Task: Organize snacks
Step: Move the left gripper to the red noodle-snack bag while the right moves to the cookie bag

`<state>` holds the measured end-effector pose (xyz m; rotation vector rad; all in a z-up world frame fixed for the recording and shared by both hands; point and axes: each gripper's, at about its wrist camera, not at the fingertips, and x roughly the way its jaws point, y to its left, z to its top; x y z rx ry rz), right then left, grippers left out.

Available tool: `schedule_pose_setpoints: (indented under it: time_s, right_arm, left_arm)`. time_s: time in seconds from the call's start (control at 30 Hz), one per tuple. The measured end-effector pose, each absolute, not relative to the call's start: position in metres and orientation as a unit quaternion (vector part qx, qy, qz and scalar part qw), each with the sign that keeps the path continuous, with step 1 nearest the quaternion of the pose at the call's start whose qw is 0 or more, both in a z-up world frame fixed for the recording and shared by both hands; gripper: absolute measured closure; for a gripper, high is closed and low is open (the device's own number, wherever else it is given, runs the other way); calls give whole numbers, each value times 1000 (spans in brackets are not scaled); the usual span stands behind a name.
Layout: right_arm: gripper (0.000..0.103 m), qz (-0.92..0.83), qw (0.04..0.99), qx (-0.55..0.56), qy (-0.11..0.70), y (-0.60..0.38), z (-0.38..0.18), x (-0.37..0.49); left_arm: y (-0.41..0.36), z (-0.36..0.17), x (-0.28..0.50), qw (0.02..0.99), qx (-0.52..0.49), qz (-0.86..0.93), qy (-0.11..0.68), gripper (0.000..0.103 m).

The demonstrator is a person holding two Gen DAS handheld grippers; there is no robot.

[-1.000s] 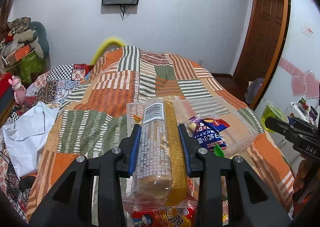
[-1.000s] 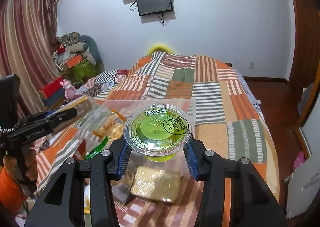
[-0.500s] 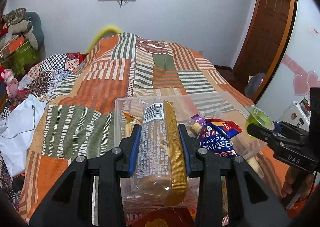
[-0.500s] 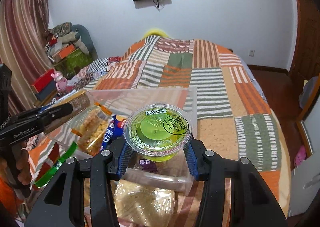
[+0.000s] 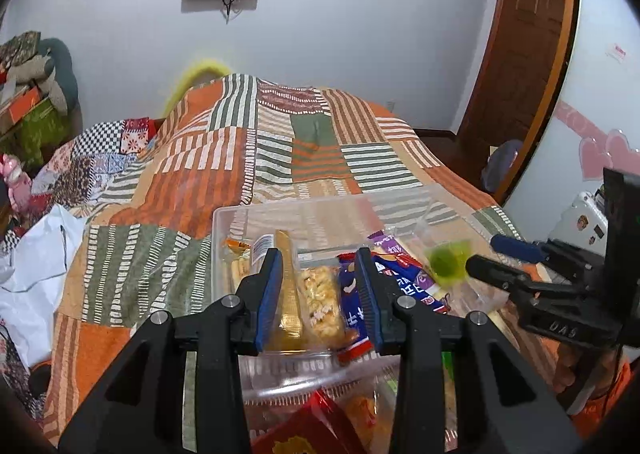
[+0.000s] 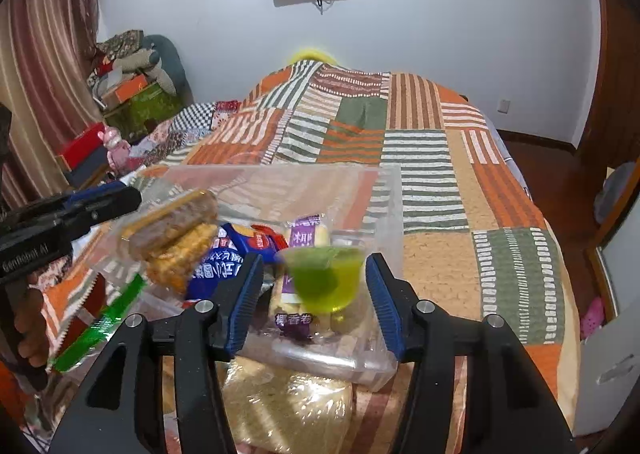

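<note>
Left wrist view: the left tongs (image 5: pixel 318 294) stand part open over one clear bin (image 5: pixel 304 210) by the bed's (image 5: pixel 200 182) near edge. One gold-edged biscuit pack (image 5: pixel 289 294) with a barcode label leans by the left pad; whether it is pinched I cannot tell. The right tongs (image 5: pixel 486 254) read "DAS".

Right wrist view: their jaws have just been opening and stand spread around one blurred green jelly cup (image 6: pixel 326 278), untouched, over a purple pack (image 6: pixel 296 318) marked "椰香卷". The left tongs read "GenRobot AI".

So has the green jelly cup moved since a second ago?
Yes. The green jelly cup has dropped from the right tongs, which have just been opening, into the clear bin.
</note>
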<state>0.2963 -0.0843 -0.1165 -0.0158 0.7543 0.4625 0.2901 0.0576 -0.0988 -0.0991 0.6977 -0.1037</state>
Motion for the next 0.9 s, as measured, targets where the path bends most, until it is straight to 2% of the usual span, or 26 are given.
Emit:
schedule_pose_setpoints:
  time_s: [0.07,0.5,0.57,0.63,0.9]
  right_arm:
    - [41,222,908,0,356,-88,-111,293]
    - [40,236,918,9,320,-95,-78,257]
    - [39,240,917,11,318,-96,-77,250]
    - [36,245,916,12,317,-96,-77,241]
    - [31,255,913,-7,318,-89,-81,212]
  left_arm:
    - [57,-97,286,938,-44,-51,340,66]
    - [57,-86,240,936,-38,-52,345,65]
    - [55,-87,231,934,-38,-55,350,59]
    - [53,-89,221,934,-36,-55,352,48]
    - [50,-101,186,927,-39,-59,368,40]
